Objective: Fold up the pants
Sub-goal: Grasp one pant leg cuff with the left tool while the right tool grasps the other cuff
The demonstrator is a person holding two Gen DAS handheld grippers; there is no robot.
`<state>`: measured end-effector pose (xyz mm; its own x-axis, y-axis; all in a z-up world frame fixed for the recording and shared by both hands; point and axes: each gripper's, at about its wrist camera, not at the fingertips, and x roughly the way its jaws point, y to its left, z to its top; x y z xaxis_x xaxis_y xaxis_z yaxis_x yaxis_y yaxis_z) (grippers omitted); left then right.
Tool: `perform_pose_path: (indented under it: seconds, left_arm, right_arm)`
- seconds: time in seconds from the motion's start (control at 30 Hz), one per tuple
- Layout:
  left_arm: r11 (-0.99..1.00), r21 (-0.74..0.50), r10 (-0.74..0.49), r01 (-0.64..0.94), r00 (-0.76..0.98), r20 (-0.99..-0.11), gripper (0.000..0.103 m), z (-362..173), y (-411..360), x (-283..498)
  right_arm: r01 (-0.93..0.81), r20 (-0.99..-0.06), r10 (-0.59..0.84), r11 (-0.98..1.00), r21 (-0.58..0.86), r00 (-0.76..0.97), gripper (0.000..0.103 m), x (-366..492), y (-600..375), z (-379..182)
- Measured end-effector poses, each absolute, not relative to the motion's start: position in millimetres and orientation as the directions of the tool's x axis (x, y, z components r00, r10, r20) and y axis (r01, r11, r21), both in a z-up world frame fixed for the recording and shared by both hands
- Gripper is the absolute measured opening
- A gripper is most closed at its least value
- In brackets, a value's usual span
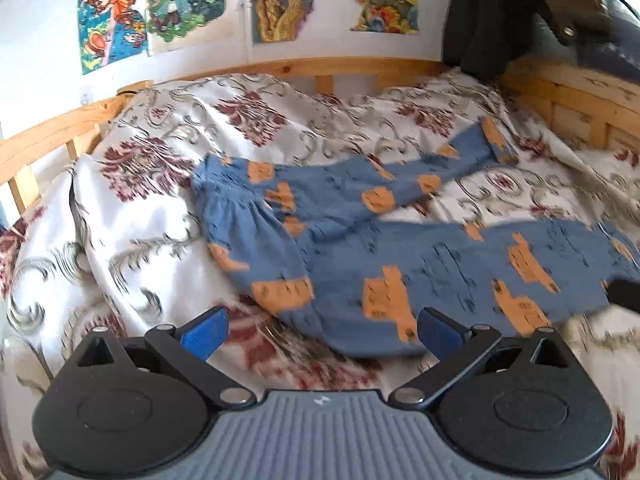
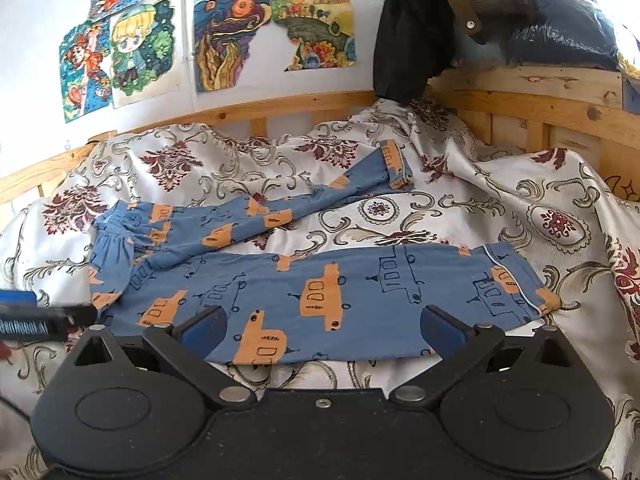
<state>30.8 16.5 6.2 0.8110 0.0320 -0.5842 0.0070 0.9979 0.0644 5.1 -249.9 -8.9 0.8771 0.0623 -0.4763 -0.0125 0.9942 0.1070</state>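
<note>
Lying flat: one pants (image 2: pixel 320 296), two legs | left gripper (image 1: pixel 320 330) fingers spread | right gripper (image 2: pixel 320 330) fingers spread

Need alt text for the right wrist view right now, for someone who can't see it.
Blue pants with orange vehicle prints lie unfolded on a floral bedspread, legs spread apart, waistband at left. The open right gripper hovers over the near leg's lower edge, holding nothing. Drawings hang on the wall behind a wooden bed frame.

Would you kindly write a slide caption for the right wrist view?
Open right gripper poised over blue pants spread unfolded on a floral bedspread.
</note>
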Motion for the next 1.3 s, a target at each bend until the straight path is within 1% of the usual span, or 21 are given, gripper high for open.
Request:
perform_pose_path:
  seconds: [0.07, 0.2, 0.27, 0.37, 0.47, 0.53, 0.67, 0.73, 0.8, 0.87, 0.97, 1.03, 1.13, 1.2, 1.3]
  left_arm:
    - [0.998, 0.069, 0.033, 0.008, 0.816, -0.577, 0.103, 16, 23, 43]
    - [0.996, 0.087, 0.055, -0.006, 0.816, -0.576, 0.103, 38, 35, 76]
    - [0.993, 0.114, 0.087, -0.024, 0.81, -0.58, 0.103, 42, 35, 96]
    - [0.987, 0.157, 0.124, -0.037, 0.794, -0.595, 0.103, 30, 31, 124]
    - [0.971, 0.223, 0.201, -0.085, 0.797, -0.569, 0.103, 12, 23, 147]
    - [0.968, 0.225, 0.222, -0.112, 0.8, -0.557, 0.103, 4, 22, 163]
    - [0.969, 0.214, 0.225, -0.122, 0.795, -0.564, 0.103, 1, 26, 189]
    - [0.972, 0.218, 0.199, -0.09, 0.807, -0.556, 0.103, 5, 28, 198]
    - [0.97, 0.241, 0.172, -0.042, 0.817, -0.551, 0.103, 10, 29, 211]
    - [0.957, 0.288, 0.153, 0.013, 0.825, -0.544, 0.103, 17, 30, 229]
    - [0.904, 0.415, 0.136, 0.105, 0.848, -0.512, 0.103, 27, 24, 260]
    - [0.879, 0.451, 0.11, 0.155, 0.853, -0.51, 0.103, 32, 23, 285]
    - [0.851, 0.427, -0.006, 0.307, 0.817, -0.576, 0.103, 30, 28, 325]
    - [0.801, 0.412, -0.072, 0.434, 0.753, -0.655, 0.103, 22, 33, 353]
    - [0.769, 0.365, -0.089, 0.524, 0.653, -0.752, 0.101, 6, 47, 389]
  right_arm:
    - [-0.007, -0.481, 0.06, 0.994, 0.11, 0.875, 0.102, 4, -246, -2]
    - [0.006, -0.501, 0.064, 0.991, 0.136, 0.863, 0.102, 10, -248, -5]
    - [0.003, -0.509, 0.073, 0.989, 0.148, 0.857, 0.102, 13, -247, -8]
    - [0.003, -0.521, 0.071, 0.99, 0.139, 0.851, 0.102, 18, -244, -11]
    - [-0.004, -0.532, 0.067, 0.993, 0.118, 0.844, 0.102, 20, -240, -16]
    - [-0.012, -0.543, 0.06, 0.996, 0.092, 0.838, 0.102, 18, -238, -21]
    - [-0.059, -0.546, 0.062, 0.998, 0.024, 0.835, 0.102, 19, -235, -25]
    - [-0.095, -0.546, 0.078, 0.996, -0.003, 0.834, 0.102, 31, -237, -23]
    - [-0.164, -0.545, 0.131, 0.986, -0.013, 0.828, 0.102, 54, -240, -18]
    - [-0.244, -0.532, 0.182, 0.969, -0.048, 0.827, 0.102, 83, -242, -13]
    - [-0.389, -0.527, 0.265, 0.911, -0.138, 0.808, 0.102, 149, -242, -8]
    - [-0.46, -0.548, 0.321, 0.878, -0.133, 0.772, 0.102, 202, -244, -4]
    - [-0.527, -0.59, 0.385, 0.846, -0.082, 0.71, 0.102, 290, -245, 4]
    - [-0.567, -0.649, 0.393, 0.821, -0.073, 0.652, 0.102, 348, -242, 5]
    - [-0.613, -0.715, 0.394, 0.788, -0.062, 0.578, 0.1, 413, -238, 4]
